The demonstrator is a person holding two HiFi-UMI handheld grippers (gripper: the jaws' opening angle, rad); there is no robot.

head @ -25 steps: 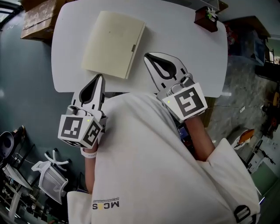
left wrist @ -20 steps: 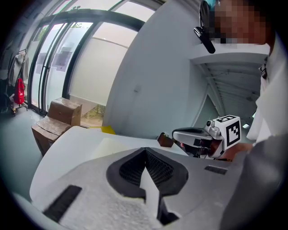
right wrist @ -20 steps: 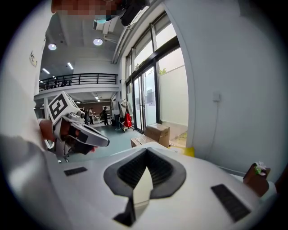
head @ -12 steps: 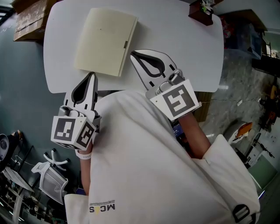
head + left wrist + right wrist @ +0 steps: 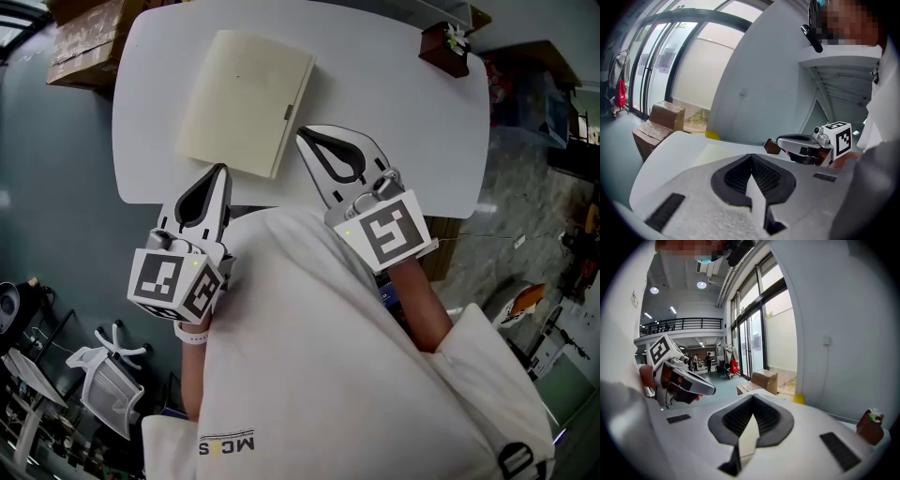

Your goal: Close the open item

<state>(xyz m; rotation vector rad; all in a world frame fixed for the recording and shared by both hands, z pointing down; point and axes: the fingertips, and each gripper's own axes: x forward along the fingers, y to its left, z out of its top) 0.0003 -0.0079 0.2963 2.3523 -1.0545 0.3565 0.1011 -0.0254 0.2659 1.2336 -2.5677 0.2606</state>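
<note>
A cream book lies flat with its cover down on the white table, a small tab on its right edge. My left gripper is shut and holds nothing. It hovers at the table's near edge, just below the book's near side. My right gripper is also shut and holds nothing, its tip over the table close to the book's near right corner. In the left gripper view the shut jaw tips point at the book. In the right gripper view the tips meet over the table.
A small brown pot with a plant stands at the table's far right corner. Cardboard boxes sit on the floor beyond the far left. An office chair stands on the floor to my left. My white shirt hides the near area.
The head view swayed a little. Both grippers stay shut and roughly where they were, and the book has not moved.
</note>
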